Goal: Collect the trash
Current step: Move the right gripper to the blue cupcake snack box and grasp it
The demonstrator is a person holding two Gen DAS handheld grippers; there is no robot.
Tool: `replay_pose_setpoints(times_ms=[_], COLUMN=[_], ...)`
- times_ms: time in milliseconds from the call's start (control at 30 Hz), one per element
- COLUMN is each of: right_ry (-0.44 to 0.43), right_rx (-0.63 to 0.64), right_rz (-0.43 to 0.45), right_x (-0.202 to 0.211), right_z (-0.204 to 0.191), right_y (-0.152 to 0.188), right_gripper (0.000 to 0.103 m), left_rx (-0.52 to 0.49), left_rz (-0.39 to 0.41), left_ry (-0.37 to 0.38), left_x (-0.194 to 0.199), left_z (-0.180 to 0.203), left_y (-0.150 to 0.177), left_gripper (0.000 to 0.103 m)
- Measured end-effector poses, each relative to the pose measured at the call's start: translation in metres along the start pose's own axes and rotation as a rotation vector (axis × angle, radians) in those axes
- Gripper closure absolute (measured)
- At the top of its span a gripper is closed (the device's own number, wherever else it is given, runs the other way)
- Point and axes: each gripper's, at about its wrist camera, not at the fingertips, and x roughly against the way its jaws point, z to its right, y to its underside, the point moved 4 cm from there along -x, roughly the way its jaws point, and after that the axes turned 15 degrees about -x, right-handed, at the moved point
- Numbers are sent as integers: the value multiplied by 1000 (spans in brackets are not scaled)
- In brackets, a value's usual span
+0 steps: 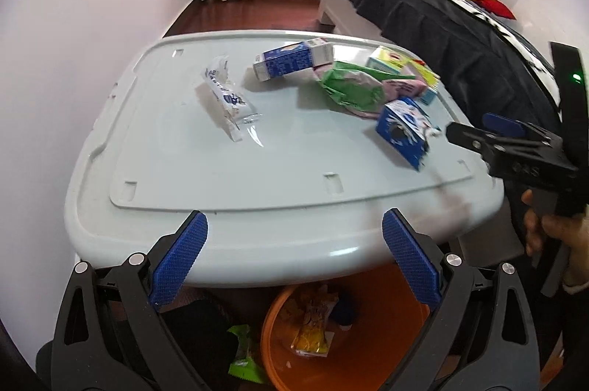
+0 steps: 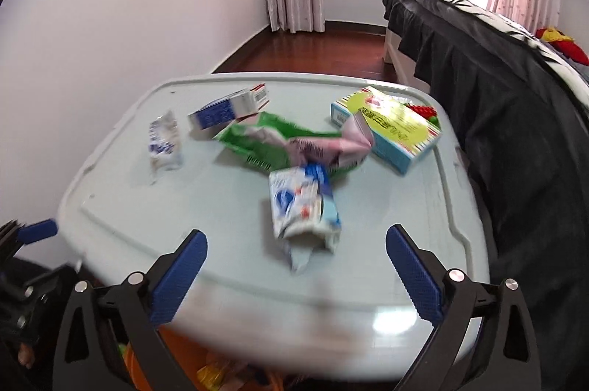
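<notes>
While tilted downward, both grippers (image 1: 294, 258) (image 2: 294, 277) gape empty.

A crumpled white wrapper with blue print (image 1: 228, 96) lies flat, apart from the rest. A blue-and-white carton (image 1: 292, 58) lies on its side near a green and pink bag (image 1: 353, 89) (crushed, spread open). Behind the bag sits a yellow-topped box (image 2: 390, 128). A squashed blue carton (image 2: 303, 203) lies nearest. Below, an orange bin (image 1: 368, 336) holds a yellow packet (image 1: 313, 328).
</notes>
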Motion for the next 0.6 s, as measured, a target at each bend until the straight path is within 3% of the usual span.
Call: replay_pose_setpoints(times_ms=[167, 600], right_ry=[10, 85], right_rx=[-32, -37], right_rz=[-49, -124], right_x=[-42, -106], right_z=[-1, 2], right_y=[-17, -8], right_gripper=[7, 9], left_rx=[28, 70], left_rz=[-15, -54], left_ry=[4, -1], left_x=[-12, -37], left_z=[-7, -21], left_y=[-4, 3], left_gripper=[10, 10])
